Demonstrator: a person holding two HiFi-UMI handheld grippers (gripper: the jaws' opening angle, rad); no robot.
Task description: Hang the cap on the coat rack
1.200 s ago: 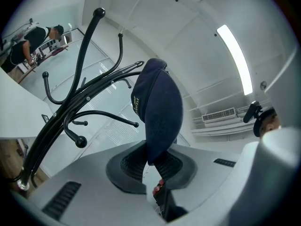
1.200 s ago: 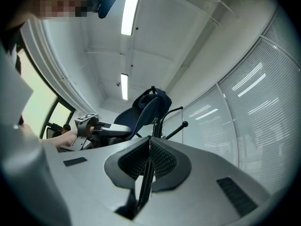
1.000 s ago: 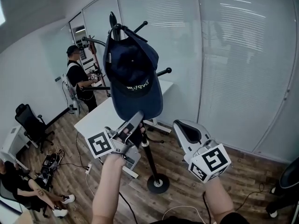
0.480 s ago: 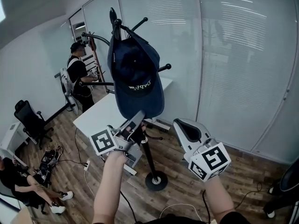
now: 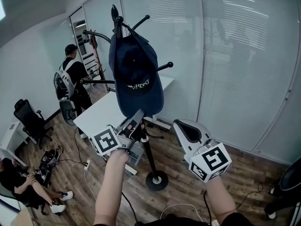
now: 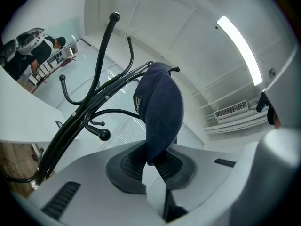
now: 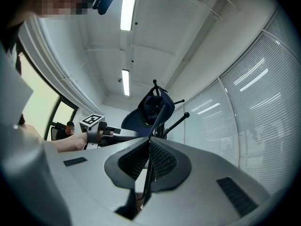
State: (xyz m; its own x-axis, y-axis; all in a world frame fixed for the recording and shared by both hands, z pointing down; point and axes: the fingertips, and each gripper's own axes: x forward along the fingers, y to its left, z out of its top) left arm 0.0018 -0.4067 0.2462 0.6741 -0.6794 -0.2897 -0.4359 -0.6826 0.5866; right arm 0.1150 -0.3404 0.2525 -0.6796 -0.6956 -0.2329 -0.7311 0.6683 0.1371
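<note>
Glass partition walls [image 5: 235,55] close off the far side of this office, and a white desk [image 5: 101,114] stands behind the black coat rack [image 5: 156,180]. We have the dark blue cap [image 5: 135,74] up on the rack. Its back sits over one of the topmost hooks, and the crown and brim hang down along the pole.

Over the last second very little of that has changed. The cap has stayed on the same hook and appears to hang a touch straighter. The standing person [image 5: 70,74] in the background has turned away from us.

Our left gripper [image 5: 138,117] still has the lower edge of the brim. In the left gripper view the brim tip runs down between the fingers [image 6: 124,166], which are closed onto it. Our right gripper [image 5: 183,127] waits low and to the right, well apart from the cap, its fingers pressed together with nothing between them.

We read this as the hanging being done in all but the letting go. The hook seems to carry the cap's weight already. What remains is for us to open the left fingers and draw that gripper down and away without tugging the brim. The risk we see is that a pull on the brim lifts or slides the back of the cap off the hook.
</note>
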